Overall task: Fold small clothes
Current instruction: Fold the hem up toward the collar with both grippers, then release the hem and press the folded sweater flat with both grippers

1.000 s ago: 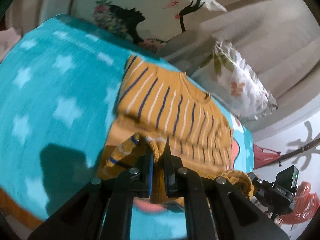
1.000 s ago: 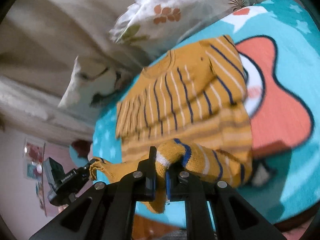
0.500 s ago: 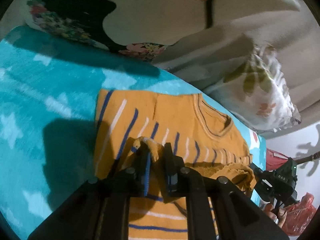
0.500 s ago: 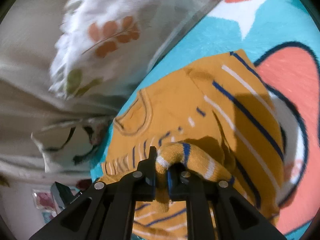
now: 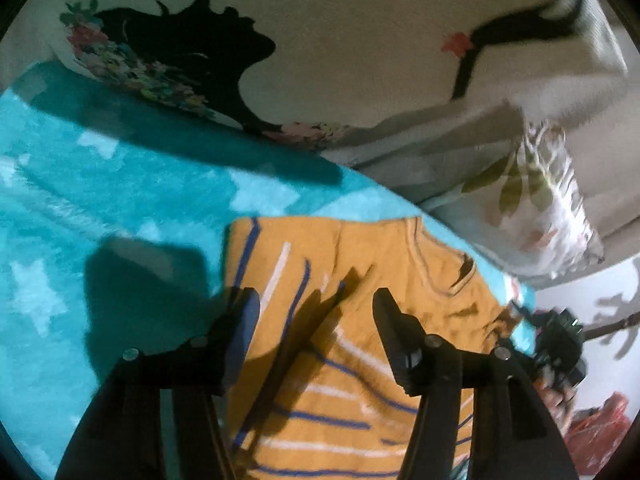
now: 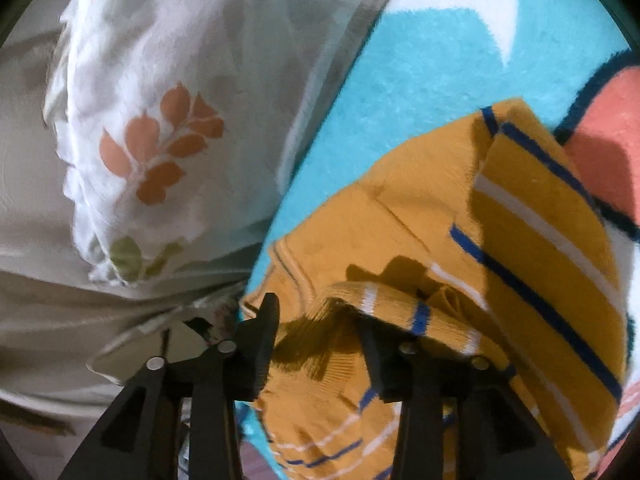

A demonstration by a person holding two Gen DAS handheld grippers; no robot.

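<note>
A small mustard-yellow sweater [image 5: 360, 280] with blue and white stripes lies on a turquoise star-print blanket [image 5: 100, 208], its bottom half folded up over the chest toward the neckline. My left gripper [image 5: 316, 300] is open just above the folded fabric, holding nothing. In the right wrist view the same sweater [image 6: 420, 216] lies flat with a sleeve folded in. My right gripper [image 6: 316, 312] is open over the ribbed hem edge [image 6: 344, 300], which lies loose between the fingers. The right gripper also shows in the left wrist view [image 5: 560, 340].
A cream pillow with a black silhouette print [image 5: 320, 40] and a white leaf-print pillow [image 6: 168, 120] lie against the beige headboard behind the sweater. The blanket has a coral and white shape [image 6: 612, 152] to the right.
Both grippers carried the sweater's bottom hem up over the body toward the neckline, then opened and let it go. The hem now rests on the chest.
</note>
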